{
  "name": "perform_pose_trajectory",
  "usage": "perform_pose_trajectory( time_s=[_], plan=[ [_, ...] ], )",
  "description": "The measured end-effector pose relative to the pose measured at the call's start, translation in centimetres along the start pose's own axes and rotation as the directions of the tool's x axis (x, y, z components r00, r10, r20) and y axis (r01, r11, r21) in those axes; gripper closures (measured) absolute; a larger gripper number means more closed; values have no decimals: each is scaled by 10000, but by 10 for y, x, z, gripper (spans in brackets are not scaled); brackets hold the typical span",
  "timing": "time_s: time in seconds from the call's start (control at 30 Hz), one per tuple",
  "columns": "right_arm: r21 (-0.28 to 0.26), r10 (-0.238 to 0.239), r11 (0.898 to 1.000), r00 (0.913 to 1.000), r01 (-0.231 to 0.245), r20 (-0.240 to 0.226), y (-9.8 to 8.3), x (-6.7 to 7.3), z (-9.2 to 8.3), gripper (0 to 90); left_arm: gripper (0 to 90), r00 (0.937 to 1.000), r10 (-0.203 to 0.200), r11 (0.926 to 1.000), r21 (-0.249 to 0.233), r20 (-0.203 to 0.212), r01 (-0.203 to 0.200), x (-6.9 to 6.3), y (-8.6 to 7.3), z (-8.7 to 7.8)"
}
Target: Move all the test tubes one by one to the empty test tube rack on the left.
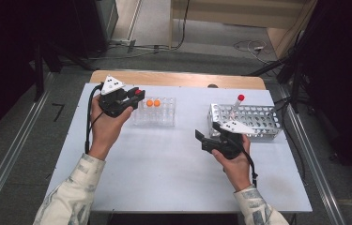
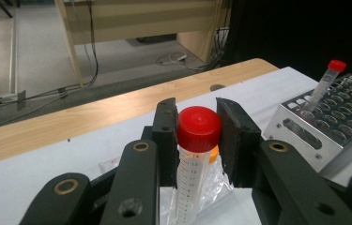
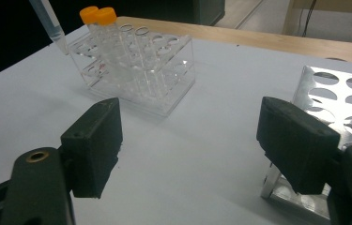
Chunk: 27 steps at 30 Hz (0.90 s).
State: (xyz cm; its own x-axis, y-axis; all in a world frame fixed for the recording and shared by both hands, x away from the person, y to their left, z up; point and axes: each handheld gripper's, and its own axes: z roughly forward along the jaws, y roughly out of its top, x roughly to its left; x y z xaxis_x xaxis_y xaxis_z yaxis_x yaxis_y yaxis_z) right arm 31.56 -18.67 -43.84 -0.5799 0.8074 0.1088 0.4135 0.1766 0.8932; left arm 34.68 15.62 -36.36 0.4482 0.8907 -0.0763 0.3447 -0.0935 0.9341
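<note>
My left gripper (image 1: 135, 97) is shut on a clear tube with a red cap (image 2: 199, 128), held upright above the left end of a clear plastic rack (image 1: 156, 114). The tube's pointed tip (image 3: 50, 26) hangs in the air beside that rack. Two orange-capped tubes (image 1: 153, 102) stand in the rack. A second red-capped tube (image 1: 237, 105) leans in a perforated metal rack (image 1: 253, 123) on the right. My right gripper (image 1: 202, 139) is open with nothing between its pads (image 3: 96, 143), low over the table just left of the metal rack.
The racks sit on a white table top (image 1: 173, 164) with a wooden strip (image 1: 178, 78) along the far edge. Cables lie on the floor beyond. Open table surface stretches between the two racks and toward the near edge.
</note>
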Motion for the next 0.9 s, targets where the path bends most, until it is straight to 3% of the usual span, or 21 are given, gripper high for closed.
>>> perform_pose_trajectory(
  time_s=[0.13, 0.43, 0.9],
  plan=[
    [-4, 142, 9999, 9999, -142, 41, 0, -3, -1, 212, 705, 9998, 64, 9999, 98, -170, -63, 0, 4, 7],
    [-83, 237, 9997, 9997, -237, 1, 0, -5, -4, 212, 704, 9982, -246, 9995, 191, -554, 257, 9, 1, 24],
    [-141, 306, 9994, 9995, -305, 86, 0, -9, -8, 218, 704, 9974, -46, 10000, -20, -717, 45, 8, -4, 31]
  ],
)
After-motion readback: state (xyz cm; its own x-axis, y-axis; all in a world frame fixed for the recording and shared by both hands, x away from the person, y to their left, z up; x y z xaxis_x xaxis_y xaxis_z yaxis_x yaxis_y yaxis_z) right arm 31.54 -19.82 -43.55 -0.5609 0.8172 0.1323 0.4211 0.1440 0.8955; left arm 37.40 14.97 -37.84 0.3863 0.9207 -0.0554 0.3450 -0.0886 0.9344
